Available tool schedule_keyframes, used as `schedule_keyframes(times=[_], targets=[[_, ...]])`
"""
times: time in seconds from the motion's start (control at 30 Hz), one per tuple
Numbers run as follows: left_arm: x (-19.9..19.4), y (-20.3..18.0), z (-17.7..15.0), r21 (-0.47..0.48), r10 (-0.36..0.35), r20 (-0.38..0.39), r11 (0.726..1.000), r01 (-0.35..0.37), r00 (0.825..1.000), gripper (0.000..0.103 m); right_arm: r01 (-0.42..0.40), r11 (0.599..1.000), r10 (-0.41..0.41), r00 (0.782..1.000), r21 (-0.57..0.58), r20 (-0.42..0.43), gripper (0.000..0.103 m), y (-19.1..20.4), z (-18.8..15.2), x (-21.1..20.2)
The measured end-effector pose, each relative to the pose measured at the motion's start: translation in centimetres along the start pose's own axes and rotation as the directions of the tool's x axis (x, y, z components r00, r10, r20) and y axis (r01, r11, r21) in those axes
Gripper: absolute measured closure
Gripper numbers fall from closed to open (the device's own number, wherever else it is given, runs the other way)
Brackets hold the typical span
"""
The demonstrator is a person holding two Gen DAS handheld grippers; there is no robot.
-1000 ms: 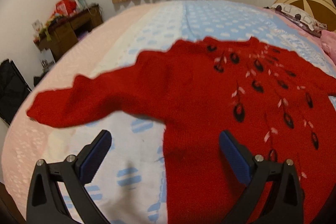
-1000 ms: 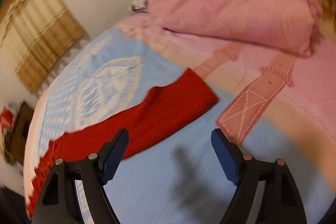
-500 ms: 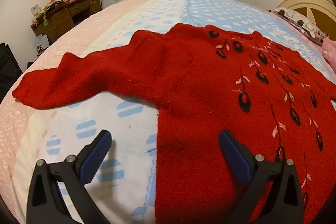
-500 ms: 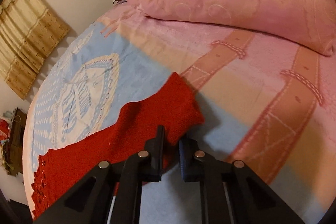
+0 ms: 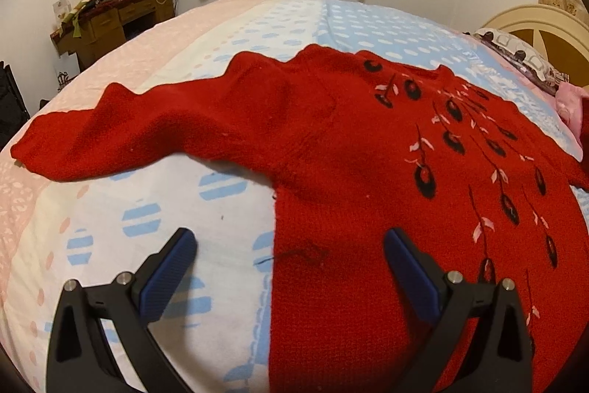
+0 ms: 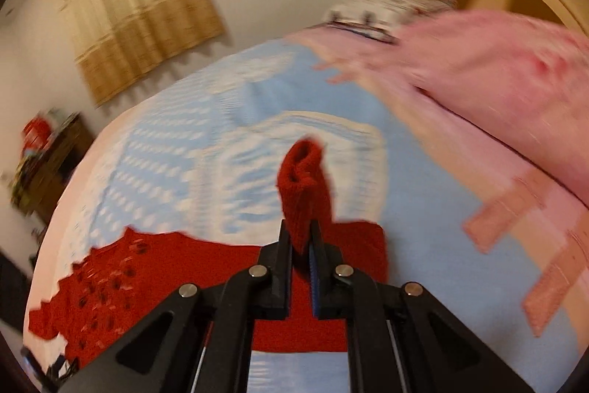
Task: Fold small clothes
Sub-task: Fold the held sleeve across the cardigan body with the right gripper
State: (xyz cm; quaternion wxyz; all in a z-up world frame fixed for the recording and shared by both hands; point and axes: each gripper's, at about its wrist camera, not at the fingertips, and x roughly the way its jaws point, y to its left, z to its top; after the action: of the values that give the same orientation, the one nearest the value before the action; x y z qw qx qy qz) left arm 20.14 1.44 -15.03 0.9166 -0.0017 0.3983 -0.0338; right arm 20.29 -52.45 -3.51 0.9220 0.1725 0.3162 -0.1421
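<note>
On the bed (image 5: 154, 209), over a blue-and-white spotted sheet, a red knit sweater (image 5: 349, 172) w/ black-and-pink leaf pattern is spread front-up; one sleeve (image 5: 110, 139) is stretched out flat toward the pink edge of the bedding. Left gripper (image 5: 289, 267) is held just above the sweater's side seam, jaws spread wide, nothing between the pads; whether it touches the fabric can't be told.

In the right wrist view, the other sleeve's cuff (image 6: 303, 186) is pinched by the right gripper (image 6: 302, 245), jaws pressed together on the knit, and the cuff is lifted clear of the bed w/ the sleeve trailing back to the body. View is blurred, so finer detail is lost. A pink pillow (image 6: 497, 76) lies nearby, apart from the garment.

Handling, as judged: knit is soft, light, thick-ish and stretchy; it'll drape and sag, not hold shape, and shouldn't slip much from ribbed pads. Best taken at cuff, hem edge or shoulder seam, where fabric is doubled; a pull mid-panel would likely stretch or bunch it. A loose thread (image 5: 305, 251) near the seam could snag.
</note>
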Motion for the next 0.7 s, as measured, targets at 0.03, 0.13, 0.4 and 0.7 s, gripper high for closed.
schedule_keyframes(times=[0.03, 0.13, 0.4, 0.7], targets=[[0.0, 0.0, -0.1, 0.0, 0.002, 0.004, 1.0, -0.002, 1.0, 0.0, -0.03, 0.999, 0.03, 1.0, -0.026, -0.003, 0.097, 2.1, -0.1, 0.2], [0.0, 0.1, -0.1, -0.003, -0.001, 0.009, 1.0, 0.001, 1.0, 0.0, -0.095, 0.991, 0.094, 0.995, -0.091, -0.015, 0.097, 6.9, -0.8, 0.7], [0.1, 0.1, -0.1, -0.003, -0.003, 0.013, 1.0, 0.003, 1.0, 0.0, -0.253, 0.941, 0.231, 0.965, -0.226, -0.121, 0.097, 18.9, -6.2, 3.6], [0.2, 0.3, 0.7, 0.002, -0.03, -0.049, 1.0, 0.03, 0.998, 0.0, -0.42, 0.874, 0.322, 0.877, -0.244, -0.358, 0.096, 24.0, -13.6, 7.9]])
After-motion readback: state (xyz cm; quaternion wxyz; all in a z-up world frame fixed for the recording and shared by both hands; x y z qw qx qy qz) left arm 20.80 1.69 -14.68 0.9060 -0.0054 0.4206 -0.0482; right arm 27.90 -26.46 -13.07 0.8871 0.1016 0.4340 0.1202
